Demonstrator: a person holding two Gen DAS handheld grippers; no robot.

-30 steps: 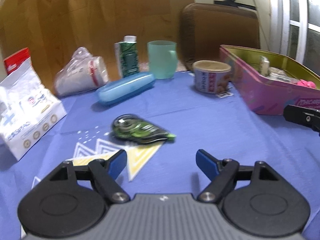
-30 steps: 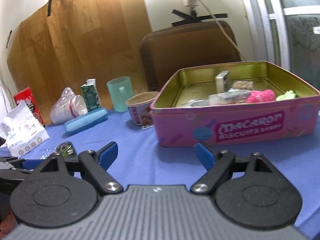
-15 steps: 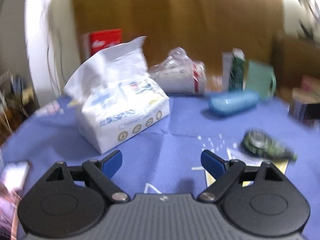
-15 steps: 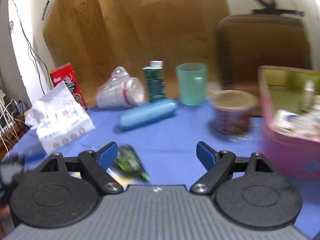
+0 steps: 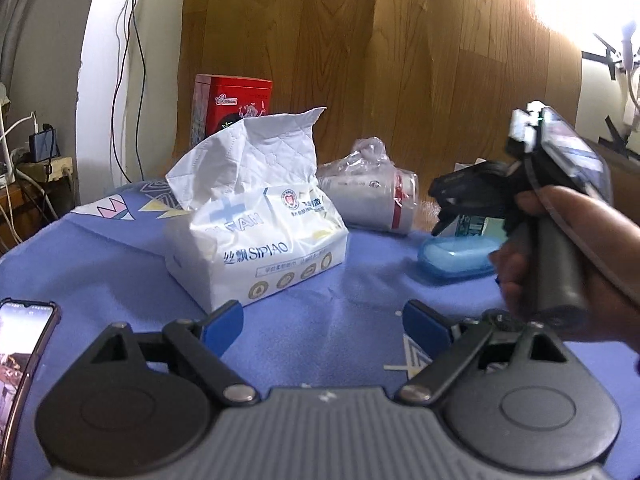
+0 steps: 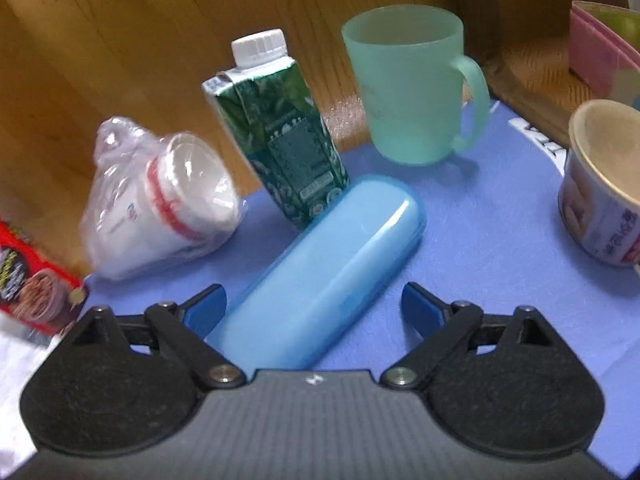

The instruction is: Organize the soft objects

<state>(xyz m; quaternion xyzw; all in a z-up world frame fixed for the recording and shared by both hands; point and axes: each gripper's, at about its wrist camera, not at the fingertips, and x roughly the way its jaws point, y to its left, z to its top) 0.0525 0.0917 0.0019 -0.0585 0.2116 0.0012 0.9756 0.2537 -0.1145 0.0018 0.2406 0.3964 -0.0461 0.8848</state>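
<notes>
One tissue pack [image 5: 256,236] lies at 12 o'clock of the released left tool [image 5: 322,322]; one empty mug [image 6: 408,84] and one blue case [image 6: 324,276] lie before the released right tool [image 6: 314,306]; both tools' jaws have just been opening.

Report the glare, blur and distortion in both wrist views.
Left wrist view: glare blows out the upper right corner; the tissue pack is sharp, the fisheye bends the wall edge. Right wrist view: no glare, slight motion blur on the blue case and bagged cups.

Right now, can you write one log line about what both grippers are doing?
left gripper: open, empty, facing tissue pack | right gripper: open, jaws just widened, over blue case, not gripping
</notes>
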